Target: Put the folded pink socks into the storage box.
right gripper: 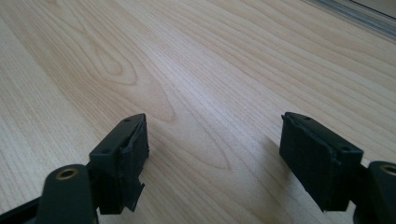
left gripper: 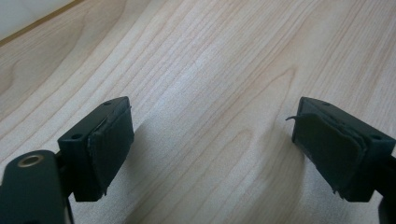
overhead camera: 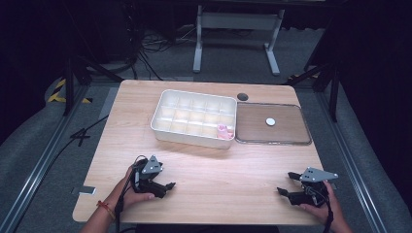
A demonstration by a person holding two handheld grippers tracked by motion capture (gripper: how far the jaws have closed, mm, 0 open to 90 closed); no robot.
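Meanwhile, both jaws spread wide, nothing between | left gripper (overhead camera: 165, 187), right gripper (overhead camera: 286, 183) rest on bench (overhead camera: 218, 165) | pink item (overhead camera: 223, 131) in divider box (overhead camera: 163, 116), well ahead | you likely start; next: reach forward.

Right tongs (right gripper: 212, 161) hang low over the counter (right gripper: 201, 70), jaws wide apart w/ nothing btwn them, just bare light wood grain. Left pad looks frayed at its lower edge; right pad sits flatter in its block. A brass rivet shows on each arm at the bottom corners. Top right: a pale grey strip (right gripper: 355, 16) runs along the counter's far edge.
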